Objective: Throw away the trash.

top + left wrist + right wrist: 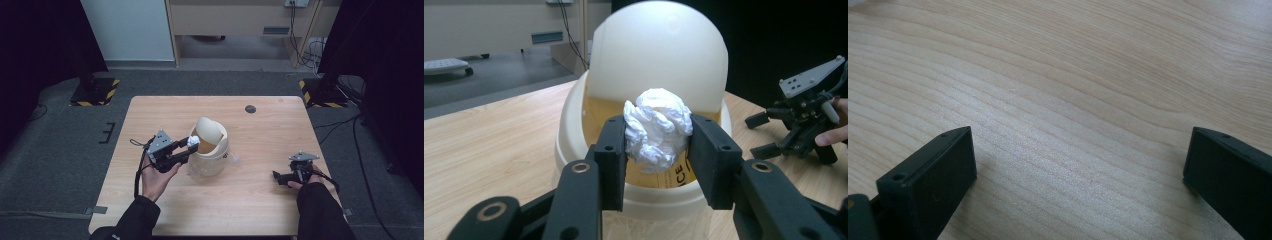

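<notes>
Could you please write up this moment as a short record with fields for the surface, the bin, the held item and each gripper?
surface: light wooden table
bin: cream swing-lid bin, upright near the table's middle, domed lid tipped so the mouth is open
held item: crumpled white paper ball, pinched between the jaws right at the bin's mouth
left gripper: shut on the paper ball, pointing at the bin
right gripper: jaws wide apart, nothing between them, low over the table at the right, away from the bin
</notes>
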{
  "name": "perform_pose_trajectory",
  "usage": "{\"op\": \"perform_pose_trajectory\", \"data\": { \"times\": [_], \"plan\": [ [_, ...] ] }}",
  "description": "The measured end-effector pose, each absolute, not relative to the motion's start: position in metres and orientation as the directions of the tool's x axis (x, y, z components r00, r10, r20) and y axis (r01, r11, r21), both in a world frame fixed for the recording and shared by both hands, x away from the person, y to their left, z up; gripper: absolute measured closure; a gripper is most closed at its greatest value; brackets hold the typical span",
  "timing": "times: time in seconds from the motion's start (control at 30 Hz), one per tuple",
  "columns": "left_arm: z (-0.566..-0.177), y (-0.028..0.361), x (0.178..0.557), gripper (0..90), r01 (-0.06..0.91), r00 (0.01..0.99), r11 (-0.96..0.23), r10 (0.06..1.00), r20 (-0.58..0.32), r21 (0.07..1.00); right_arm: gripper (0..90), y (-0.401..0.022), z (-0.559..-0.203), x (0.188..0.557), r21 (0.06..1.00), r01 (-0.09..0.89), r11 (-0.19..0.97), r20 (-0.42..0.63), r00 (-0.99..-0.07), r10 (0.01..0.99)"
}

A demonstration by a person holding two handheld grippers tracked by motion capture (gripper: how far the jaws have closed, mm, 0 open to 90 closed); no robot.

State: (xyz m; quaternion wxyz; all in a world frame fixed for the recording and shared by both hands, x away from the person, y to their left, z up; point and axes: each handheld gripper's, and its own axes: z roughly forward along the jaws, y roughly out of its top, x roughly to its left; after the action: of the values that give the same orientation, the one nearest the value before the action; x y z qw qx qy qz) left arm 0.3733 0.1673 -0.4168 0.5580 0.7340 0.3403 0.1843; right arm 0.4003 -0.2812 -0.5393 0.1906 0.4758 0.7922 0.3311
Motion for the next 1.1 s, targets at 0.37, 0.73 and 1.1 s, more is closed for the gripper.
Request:
{"op": "perform_pose_trajectory", "data": {
  "times": [0.37, 0.73, 1.1],
  "plan": [
    [-0.425, 0.163, 0.379, 59.3, 0.320, 0.699, -0.176, 0.708, -0.106, 0.931, 0.7, -0.281, -0.539, 0.400, 0.706, 0.627, 0.328, 0.013, -0.475, 0.880],
    [-0.427, 0.158, 0.383, 57.1, 0.323, 0.705, -0.185, 0.702, -0.105, 0.928, 0.7, -0.281, -0.539, 0.400, 0.706, 0.628, 0.328, 0.013, -0.475, 0.880],
    [-0.423, 0.160, 0.379, 47.6, 0.299, 0.714, -0.171, 0.693, -0.101, 0.939, 0.7, -0.281, -0.539, 0.400, 0.706, 0.627, 0.329, 0.013, -0.475, 0.880]
  ]
}}
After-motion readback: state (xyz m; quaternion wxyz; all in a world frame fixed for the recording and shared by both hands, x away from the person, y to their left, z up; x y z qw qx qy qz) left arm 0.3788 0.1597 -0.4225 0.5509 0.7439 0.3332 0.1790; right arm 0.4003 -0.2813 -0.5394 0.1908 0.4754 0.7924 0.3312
